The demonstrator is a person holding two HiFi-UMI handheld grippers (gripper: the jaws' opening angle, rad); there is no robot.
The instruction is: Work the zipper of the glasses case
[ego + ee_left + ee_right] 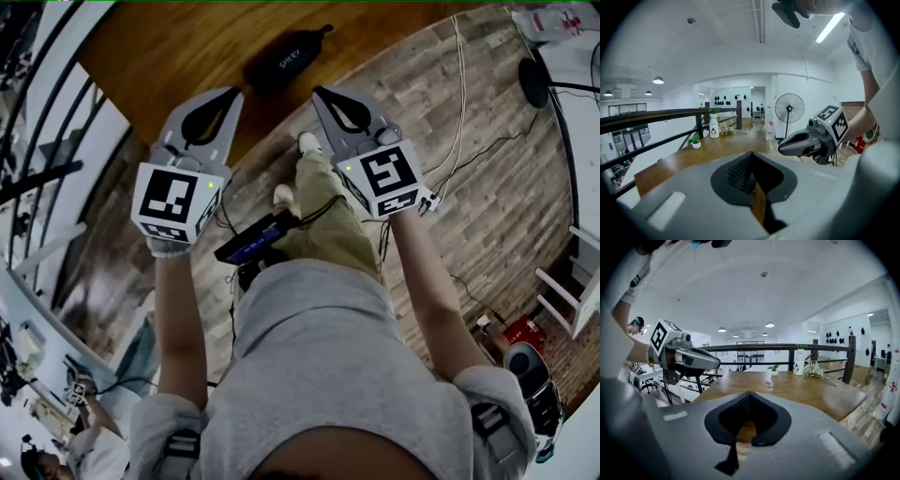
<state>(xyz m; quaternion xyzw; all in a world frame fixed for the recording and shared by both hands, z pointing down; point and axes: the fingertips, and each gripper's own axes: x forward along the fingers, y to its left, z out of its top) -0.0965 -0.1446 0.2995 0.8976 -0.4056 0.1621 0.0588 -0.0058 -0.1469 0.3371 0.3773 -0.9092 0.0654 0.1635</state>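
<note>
The black glasses case [286, 58] lies on the wooden table [178, 42] ahead of me in the head view, apart from both grippers. My left gripper [233, 93] is held up in the air short of the table, its jaws shut with nothing between them. My right gripper [318, 91] is level with it on the right, also shut and empty. In the left gripper view the closed jaws [751, 154] point over the table, with the right gripper [806, 140] alongside. The right gripper view shows its closed jaws [749, 394] and the left gripper [689, 357]. Neither gripper view shows the case.
A dark railing [670, 115] runs along the table's far side, with small potted plants [696, 142] and a white bottle [714, 127] near it. A standing fan [789, 108] is beyond. Cables [459, 103] trail over the wood floor. A dark device [255, 240] hangs at my waist.
</note>
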